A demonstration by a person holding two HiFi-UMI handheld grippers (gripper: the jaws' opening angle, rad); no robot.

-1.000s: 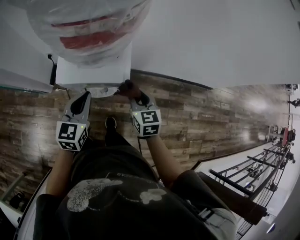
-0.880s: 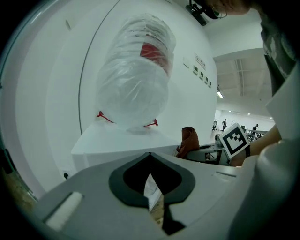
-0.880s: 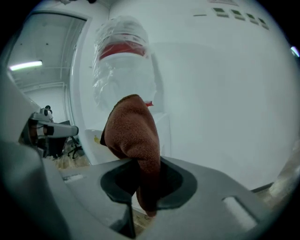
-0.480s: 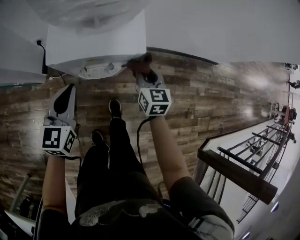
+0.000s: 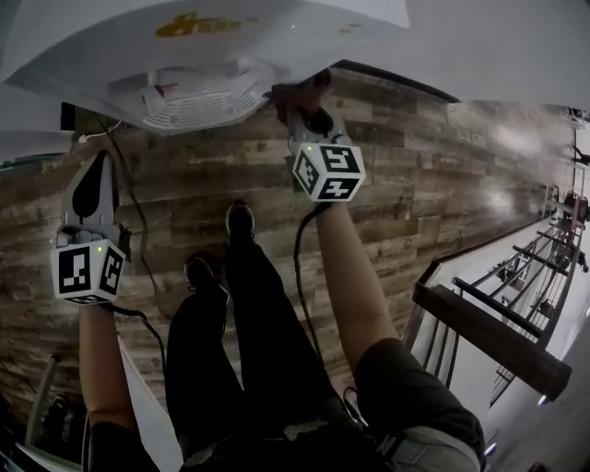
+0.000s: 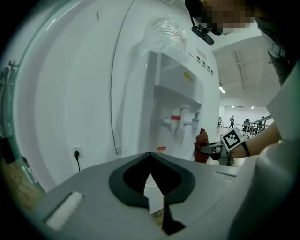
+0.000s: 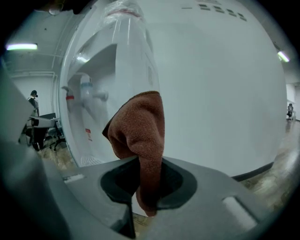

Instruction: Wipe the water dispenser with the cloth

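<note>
While the person stands before the dispenser [image 5: 212, 37], the right gripper [image 5: 297, 100] is held forward at its right front corner, just beside the round drip grille [image 5: 198, 97].

Right jaws: clamped on the cloth [image 7: 140, 136], a rust-brown terry piece. One fold passes down between the pads and the rest bunches up above the tips. In the right gripper view the bunch lies against the white side panel. It appears to touch the corner, though no view resolves the contact itself. Seen from the left gripper view, the cloth sits at the front edge, lower than the taps.

The left gripper [image 5: 94, 166] is held low and to the left, well apart from the dispenser and pointing toward it. Left jaws: closed tip to tip, nothing between them. Only the pads' inner cut-out shows as a gap behind the tips.

Dispenser: white cabinet with a recessed niche holding a red tap [image 6: 176, 118] and a blue tap [image 6: 196, 116] side by side. A bottle [image 6: 164, 35] wrapped in clear plastic stands on top. A yellow logo [image 5: 194, 23] sits above the niche.

Surroundings: wood-pattern floor [image 5: 415, 184] and a white wall [image 5: 479, 55] behind. A socket [image 6: 76, 153] with a plug in it is low on the wall, to the dispenser's left. A black cable [image 5: 302, 267] hangs from the right gripper beside the person's legs [image 5: 249, 313]. A dark rack [image 5: 489, 336] stands at the far right.
</note>
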